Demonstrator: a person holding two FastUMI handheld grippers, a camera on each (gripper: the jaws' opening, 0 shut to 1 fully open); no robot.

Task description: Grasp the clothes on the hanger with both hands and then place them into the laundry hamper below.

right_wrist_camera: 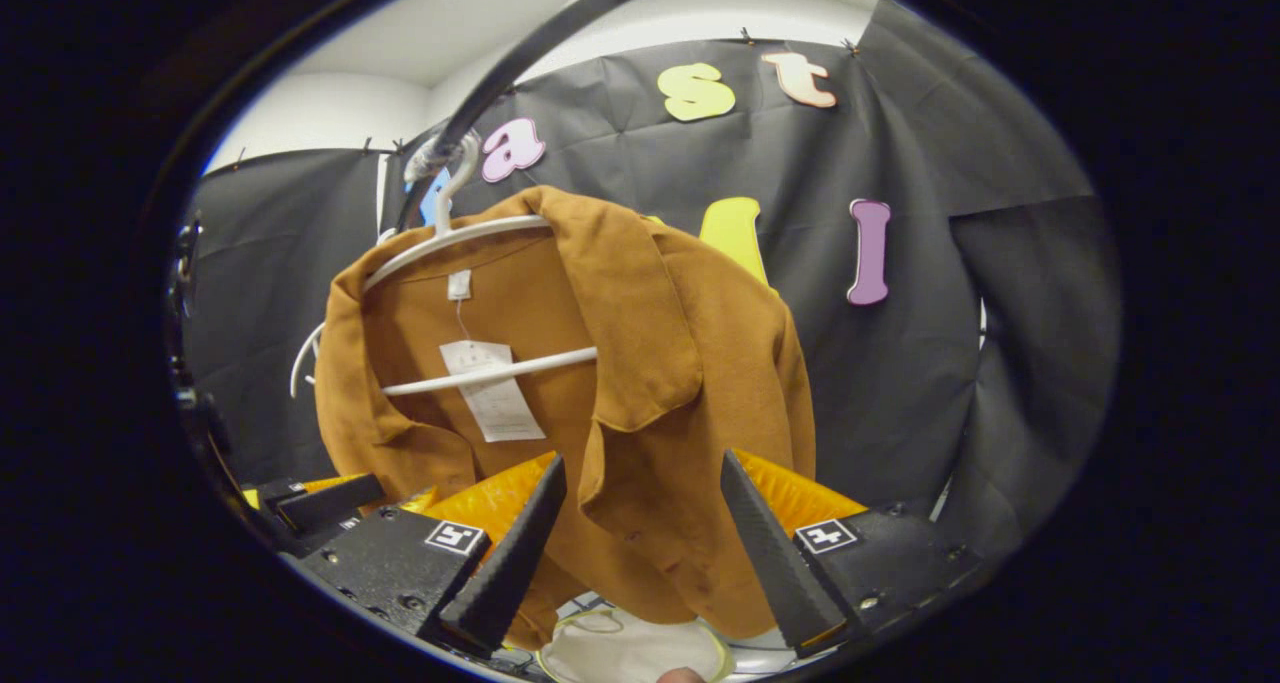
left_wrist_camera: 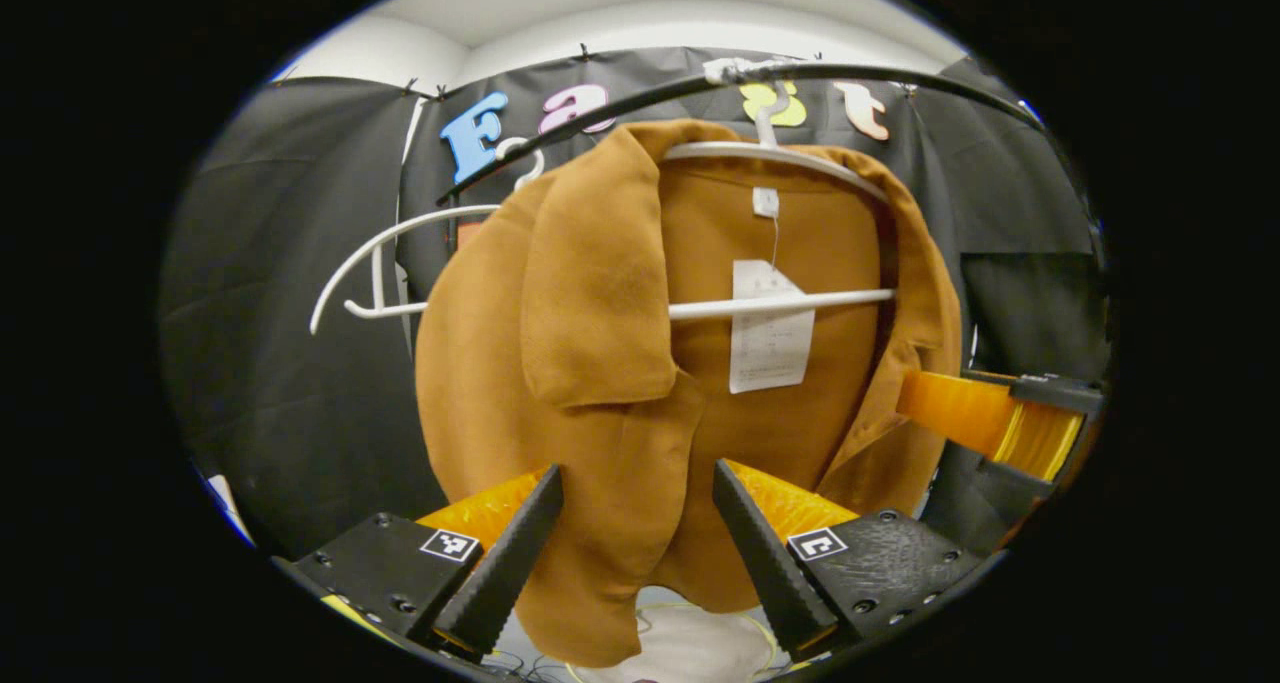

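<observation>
A brown jacket (left_wrist_camera: 620,363) hangs on a white hanger (left_wrist_camera: 780,306) from a black rail (left_wrist_camera: 640,98), with a paper tag inside its collar. My left gripper (left_wrist_camera: 636,473) is open, and the jacket's lower front flap hangs between its fingers. In the right gripper view the same jacket (right_wrist_camera: 640,363) hangs on its hanger (right_wrist_camera: 490,371), and my right gripper (right_wrist_camera: 642,461) stands open around the jacket's lower front edge. The right gripper (left_wrist_camera: 935,401) also shows at the jacket's right side in the left gripper view. The pale, round laundry hamper (left_wrist_camera: 690,651) (right_wrist_camera: 625,653) sits below.
A second, bare white hanger (left_wrist_camera: 385,263) hangs on the rail to the left of the jacket. Black cloth walls close the booth behind and at both sides. The left gripper's body (right_wrist_camera: 315,503) sits low at the left of the right gripper view.
</observation>
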